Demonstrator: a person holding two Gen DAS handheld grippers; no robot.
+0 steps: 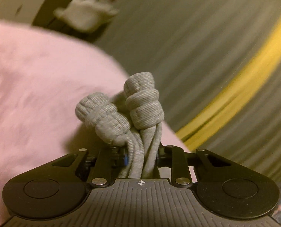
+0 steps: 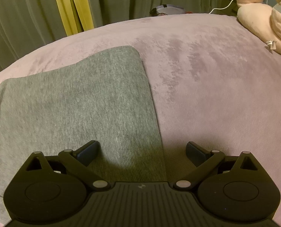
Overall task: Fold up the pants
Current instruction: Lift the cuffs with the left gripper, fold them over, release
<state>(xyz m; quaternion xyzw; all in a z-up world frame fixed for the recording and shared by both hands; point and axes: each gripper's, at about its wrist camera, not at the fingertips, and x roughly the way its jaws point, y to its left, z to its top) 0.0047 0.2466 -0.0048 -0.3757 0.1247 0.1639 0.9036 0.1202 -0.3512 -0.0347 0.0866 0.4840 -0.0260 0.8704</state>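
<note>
Left claw (image 1: 141, 158) fingertips buried in pants (image 1: 121, 113)

Grey ribbed pants (image 2: 79, 102) mid-left; pink bedspread (image 2: 206, 79) w/ darker patches; yellow curtain strip (image 2: 72, 7) upper left btwn grey-green.

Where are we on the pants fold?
Done: the pants lie flat and smooth on the bed, apparently already folded into a slab. In hand: the left gripper is shut on bunched grey cloth with two cuffs sticking out; the blurred view suggests it is moving. The right gripper is open over the pants' edge. Left: laying the cuff end down.
</note>
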